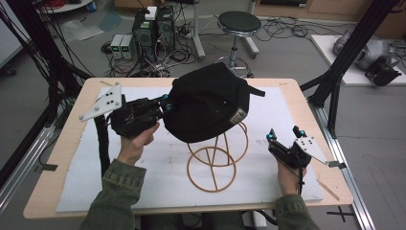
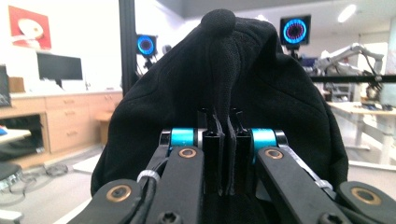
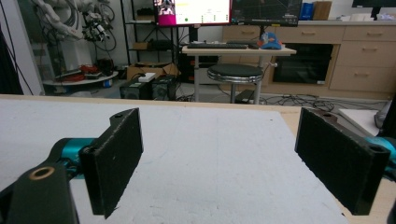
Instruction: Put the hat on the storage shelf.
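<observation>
A black cap [image 1: 208, 103] hangs over the top of a tan wire stand [image 1: 215, 160] at mid-table. My left gripper [image 1: 166, 103] is shut on the cap's left edge, held level above the table. In the left gripper view the two jaws pinch a fold of the black cap [image 2: 224, 88] at my left gripper [image 2: 223, 154]. My right gripper [image 1: 284, 133] rests low at the right side of the table, open and apart from the stand. In the right gripper view the wide-set pads of my right gripper [image 3: 243, 163] have nothing between them above the white mat [image 3: 210, 154].
A white mat [image 1: 143, 182] covers most of the wooden table [image 1: 62, 143]. Black frame posts [image 1: 335, 86] rise at the right edge and cables hang at the left. A stool [image 1: 238, 24] and computer boxes [image 1: 153, 28] stand on the floor beyond the table.
</observation>
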`<state>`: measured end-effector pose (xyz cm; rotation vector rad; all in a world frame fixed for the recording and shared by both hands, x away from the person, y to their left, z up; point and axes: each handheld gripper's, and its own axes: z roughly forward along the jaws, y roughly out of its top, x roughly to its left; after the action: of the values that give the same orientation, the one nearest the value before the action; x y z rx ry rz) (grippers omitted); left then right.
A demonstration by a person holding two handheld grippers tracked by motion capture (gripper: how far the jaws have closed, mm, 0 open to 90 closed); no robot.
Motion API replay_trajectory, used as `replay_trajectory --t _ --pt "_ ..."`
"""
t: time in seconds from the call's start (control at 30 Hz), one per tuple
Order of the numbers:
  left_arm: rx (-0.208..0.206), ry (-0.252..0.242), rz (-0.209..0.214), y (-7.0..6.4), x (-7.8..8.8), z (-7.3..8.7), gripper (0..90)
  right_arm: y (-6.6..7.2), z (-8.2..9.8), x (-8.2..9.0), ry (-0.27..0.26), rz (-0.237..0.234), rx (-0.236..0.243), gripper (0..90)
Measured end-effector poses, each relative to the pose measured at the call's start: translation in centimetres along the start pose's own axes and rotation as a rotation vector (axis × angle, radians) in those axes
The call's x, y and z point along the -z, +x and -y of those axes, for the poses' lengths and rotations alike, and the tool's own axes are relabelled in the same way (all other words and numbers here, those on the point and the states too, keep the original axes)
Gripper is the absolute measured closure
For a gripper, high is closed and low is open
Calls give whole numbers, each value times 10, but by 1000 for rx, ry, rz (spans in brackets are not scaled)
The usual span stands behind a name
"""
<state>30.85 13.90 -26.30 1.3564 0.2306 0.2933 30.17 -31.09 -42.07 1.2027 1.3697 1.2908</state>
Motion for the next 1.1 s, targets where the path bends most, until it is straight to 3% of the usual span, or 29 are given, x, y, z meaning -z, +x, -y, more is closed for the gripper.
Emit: replay_trajectory --t 0.27,0.67,0.83,1.1 --pt "14 98 61 5 -12 8 870 0 0 -1 8 -9 -3 145" --pt "-42 266 123 -5 -38 18 868 1 1 -2 17 -24 2 145" --pt "-33 270 116 -4 -39 18 860 0 0 -1 14 -22 0 146" --pt "-37 283 142 -8 -40 19 855 0 0 -1 17 -18 -9 146"
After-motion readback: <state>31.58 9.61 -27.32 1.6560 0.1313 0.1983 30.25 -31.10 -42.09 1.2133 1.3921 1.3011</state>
